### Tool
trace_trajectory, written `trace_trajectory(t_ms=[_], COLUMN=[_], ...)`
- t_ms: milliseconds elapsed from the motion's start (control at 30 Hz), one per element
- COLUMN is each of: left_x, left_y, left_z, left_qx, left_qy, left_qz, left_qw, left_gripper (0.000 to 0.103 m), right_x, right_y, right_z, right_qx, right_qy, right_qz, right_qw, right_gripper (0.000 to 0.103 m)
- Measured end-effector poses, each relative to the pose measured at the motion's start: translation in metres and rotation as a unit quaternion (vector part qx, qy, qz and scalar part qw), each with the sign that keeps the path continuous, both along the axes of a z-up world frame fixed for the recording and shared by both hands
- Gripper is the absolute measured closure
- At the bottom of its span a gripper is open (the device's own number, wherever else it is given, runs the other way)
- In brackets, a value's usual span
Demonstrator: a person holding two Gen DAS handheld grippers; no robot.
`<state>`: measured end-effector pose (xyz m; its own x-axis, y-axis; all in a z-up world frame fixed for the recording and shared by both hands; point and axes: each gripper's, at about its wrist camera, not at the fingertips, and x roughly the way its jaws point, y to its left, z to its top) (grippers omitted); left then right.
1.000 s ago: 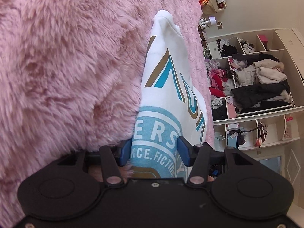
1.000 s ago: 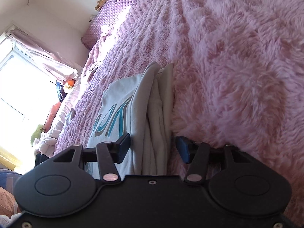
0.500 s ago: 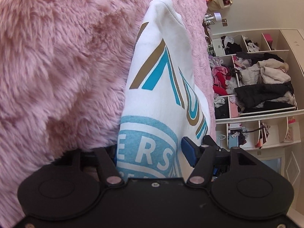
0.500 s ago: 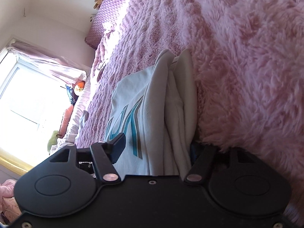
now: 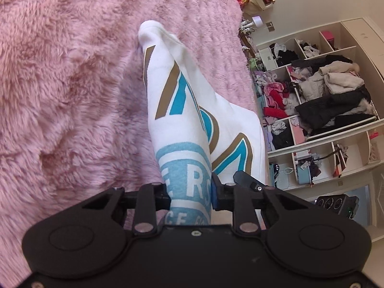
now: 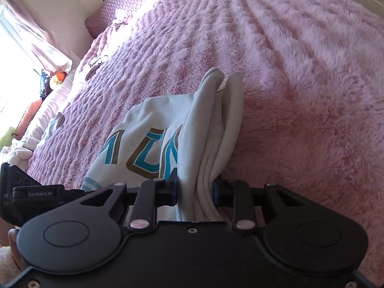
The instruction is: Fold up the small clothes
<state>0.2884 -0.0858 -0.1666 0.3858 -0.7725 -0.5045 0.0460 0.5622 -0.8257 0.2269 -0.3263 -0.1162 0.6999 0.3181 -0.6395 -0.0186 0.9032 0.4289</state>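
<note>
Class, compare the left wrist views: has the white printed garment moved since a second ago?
Yes. The white printed garment has lifted off the pink blanket, its far tip sitting lower in view relative to the shelves.

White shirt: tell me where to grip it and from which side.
Grip the shirt at its near folded edge, coming in low over the pink blanket. The layers stack there into a thin ridge, as the right view shows. Both claws, left and right, have just closed on that edge, one at each end.

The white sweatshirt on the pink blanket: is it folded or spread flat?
Folded. The white sweatshirt shows stacked layers between the right gripper fingers, which have just closed on it.
</note>
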Motion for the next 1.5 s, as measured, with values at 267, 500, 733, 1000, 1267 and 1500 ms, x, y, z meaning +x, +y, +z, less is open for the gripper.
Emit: trace_trajectory(t_ms=[267,500,733,1000,1267,1500], left_x=[-0.003,-0.002,0.038,-0.051,-0.085,-0.111], left_y=[0.085,0.193,0.283,0.308,0.265,0.269], left_z=[0.071,0.114,-0.028,-0.037,-0.052,-0.002], left_qx=[0.015,0.100,0.070,-0.004,0.027,0.029], left_qy=[-0.063,-0.100,0.069,0.059,0.086,0.040], left_qz=[0.055,0.107,0.137,0.118,0.110,0.108], left_qw=[0.9964,0.9841,0.9856,0.9913,0.9898,0.9929], left_gripper=[0.081,0.073,0.068,0.046,0.053,0.088], right_x=[0.023,0.086,0.153,0.109,0.056,0.042], right_y=[0.068,0.157,0.198,0.140,0.148,0.166], right_z=[0.055,0.042,-0.062,-0.071,-0.082,-0.036], right_qx=[0.044,0.123,0.066,0.140,0.111,0.088], right_qy=[-0.071,-0.094,0.002,0.087,0.101,0.077], right_qz=[0.067,0.132,0.095,0.189,0.202,0.204], right_qw=[0.994,0.979,0.993,0.968,0.968,0.972], right_gripper=[0.078,0.078,0.070,0.048,0.055,0.092])
